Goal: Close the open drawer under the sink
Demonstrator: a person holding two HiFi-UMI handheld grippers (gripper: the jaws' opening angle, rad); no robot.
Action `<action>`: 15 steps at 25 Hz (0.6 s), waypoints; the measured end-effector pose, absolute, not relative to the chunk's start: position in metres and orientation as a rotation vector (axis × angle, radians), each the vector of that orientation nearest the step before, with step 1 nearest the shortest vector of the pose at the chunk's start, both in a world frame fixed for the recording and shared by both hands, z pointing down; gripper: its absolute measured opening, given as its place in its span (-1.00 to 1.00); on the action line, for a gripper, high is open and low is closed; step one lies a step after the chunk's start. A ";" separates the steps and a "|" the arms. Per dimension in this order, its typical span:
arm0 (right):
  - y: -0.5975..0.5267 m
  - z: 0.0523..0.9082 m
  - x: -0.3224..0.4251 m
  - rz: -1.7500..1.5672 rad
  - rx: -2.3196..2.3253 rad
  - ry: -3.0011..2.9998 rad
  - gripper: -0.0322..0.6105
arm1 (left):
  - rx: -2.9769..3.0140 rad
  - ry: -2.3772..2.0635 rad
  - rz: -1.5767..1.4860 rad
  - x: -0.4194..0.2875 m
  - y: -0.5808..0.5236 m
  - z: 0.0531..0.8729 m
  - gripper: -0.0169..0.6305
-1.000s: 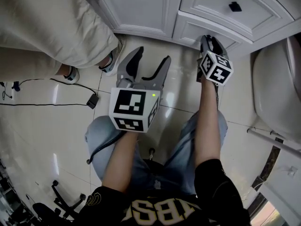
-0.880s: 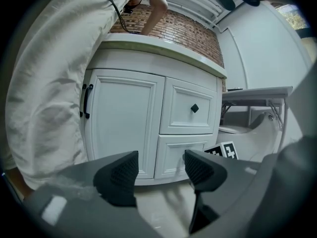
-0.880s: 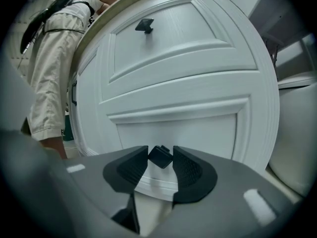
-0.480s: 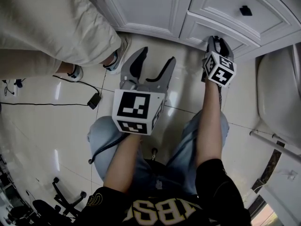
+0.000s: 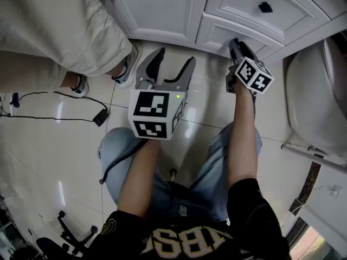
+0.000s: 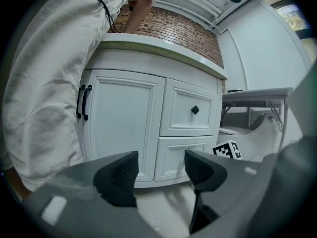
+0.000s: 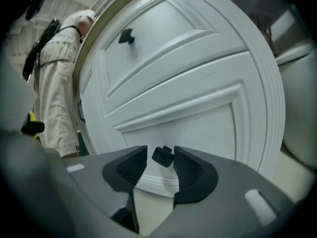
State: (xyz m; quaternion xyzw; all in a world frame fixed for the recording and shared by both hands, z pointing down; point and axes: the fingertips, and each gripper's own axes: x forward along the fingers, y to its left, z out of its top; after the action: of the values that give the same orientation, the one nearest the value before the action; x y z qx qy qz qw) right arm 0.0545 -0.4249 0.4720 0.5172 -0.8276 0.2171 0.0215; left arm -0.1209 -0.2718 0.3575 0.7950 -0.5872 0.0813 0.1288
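The white vanity's lower drawer point(image 5: 225, 32) sits under the upper drawer point(image 5: 255, 4); in the left gripper view its front point(image 6: 179, 156) looks about flush with the cabinet. My right gripper point(image 5: 235, 44) points at that drawer front. Its small black knob point(image 7: 162, 155) lies between the jaws, which are opening: the knob is against the right pad point(image 7: 187, 168) with a gap on the left side. My left gripper point(image 5: 172, 59) hovers over the floor tiles left of it, open and empty, its jaws point(image 6: 161, 170) facing the cabinet.
A person in beige trousers point(image 5: 54, 31) stands at the left by the cabinet door point(image 6: 124, 123), one shoe point(image 5: 124, 69) near my left gripper. A toilet point(image 5: 314, 96) is at the right. A cable and adapter point(image 5: 99, 117) lie on the tiled floor.
The right gripper has rolled slightly, its marker cube tilting; it stays at the drawer front. The left gripper has kept its place and stayed open.
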 end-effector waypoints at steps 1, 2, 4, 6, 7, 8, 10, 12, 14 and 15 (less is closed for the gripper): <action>-0.421 0.469 0.056 0.690 1.597 -2.575 -0.38 | 2.317 -1.708 0.235 -0.120 -0.272 0.356 -0.04; -0.417 0.465 0.057 0.656 1.587 -2.568 -0.35 | 2.323 -1.708 0.232 -0.118 -0.271 0.354 -0.04; -0.407 0.452 0.055 0.512 1.548 -2.545 -0.36 | 2.336 -1.707 0.227 -0.115 -0.271 0.351 -0.04; -0.397 0.434 0.056 0.386 1.514 -2.537 -0.36 | 2.354 -1.705 0.225 -0.112 -0.271 0.347 -0.04; -0.391 0.427 0.058 0.348 1.506 -2.531 -0.36 | 2.364 -1.705 0.225 -0.111 -0.271 0.345 -0.04; -0.386 0.421 0.062 0.323 1.505 -2.522 -0.36 | 2.374 -1.709 0.224 -0.110 -0.270 0.342 -0.04; -0.372 0.409 0.071 0.289 1.515 -2.506 -0.36 | 2.392 -1.718 0.214 -0.109 -0.268 0.335 -0.04; -0.357 0.394 0.079 0.244 1.522 -2.496 -0.35 | 2.408 -1.723 0.202 -0.105 -0.264 0.330 -0.04; -0.338 0.378 0.084 0.172 1.523 -2.478 -0.33 | 2.433 -1.727 0.206 -0.099 -0.258 0.325 -0.04; -0.329 0.370 0.087 0.134 1.527 -2.462 -0.29 | 2.453 -1.730 0.214 -0.095 -0.254 0.322 -0.04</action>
State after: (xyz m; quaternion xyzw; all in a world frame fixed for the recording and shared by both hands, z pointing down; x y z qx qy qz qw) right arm 0.0875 -0.3289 0.3701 0.5226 -0.8428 0.0460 0.1202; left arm -0.0955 -0.2544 0.3219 0.8133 -0.5737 0.0709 0.0661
